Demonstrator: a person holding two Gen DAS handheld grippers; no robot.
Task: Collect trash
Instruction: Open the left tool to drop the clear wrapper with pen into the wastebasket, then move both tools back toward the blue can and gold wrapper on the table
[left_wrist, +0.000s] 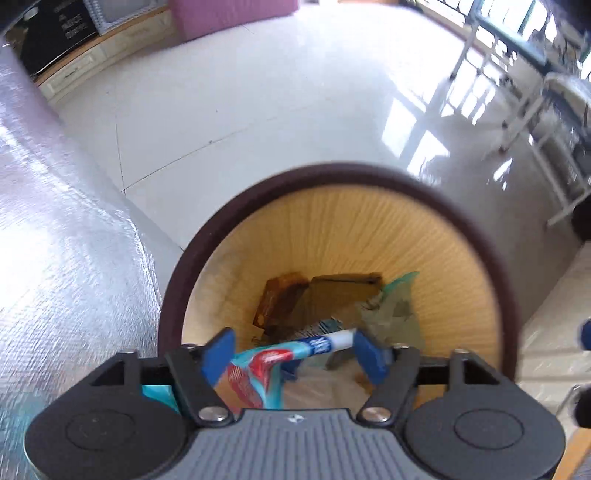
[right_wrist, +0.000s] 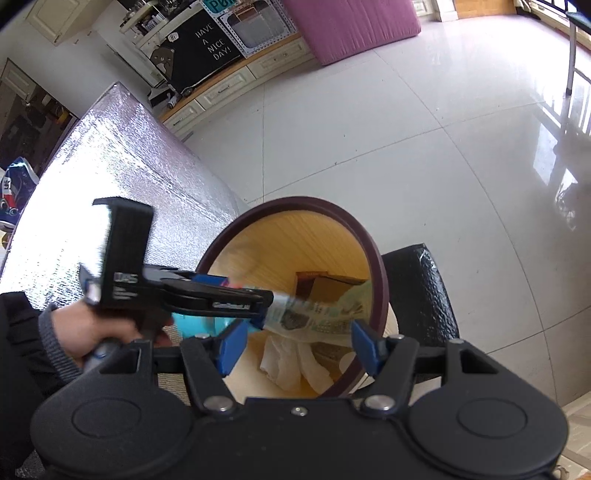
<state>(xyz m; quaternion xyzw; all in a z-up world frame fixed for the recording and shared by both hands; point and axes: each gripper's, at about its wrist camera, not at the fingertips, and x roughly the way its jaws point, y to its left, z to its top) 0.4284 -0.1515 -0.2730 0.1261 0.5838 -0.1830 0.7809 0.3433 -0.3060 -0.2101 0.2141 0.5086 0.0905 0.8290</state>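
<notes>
Over the bin (left_wrist: 506, 295), the left gripper (left_wrist: 293, 349) has jaws spread around a light, crinkly wrapper (left_wrist: 266, 365), best pinched mid-fold, while the right gripper (right_wrist: 295, 345) gapes empty.

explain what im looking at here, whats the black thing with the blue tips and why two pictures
No robot here: a person holds a hand tool in each hand, each with a camera looking along its two blue-tipped fingers. One picture comes from each tool. The left tongs hang over a round bin with a dark rim. A colourful wrapper sits between their spread tips, apparently dropping in. In the other picture the right tongs stand open with nothing in them, and the person's hand shows holding the left tool. In the bin lie brown cardboard and crumpled tissue.
</notes>
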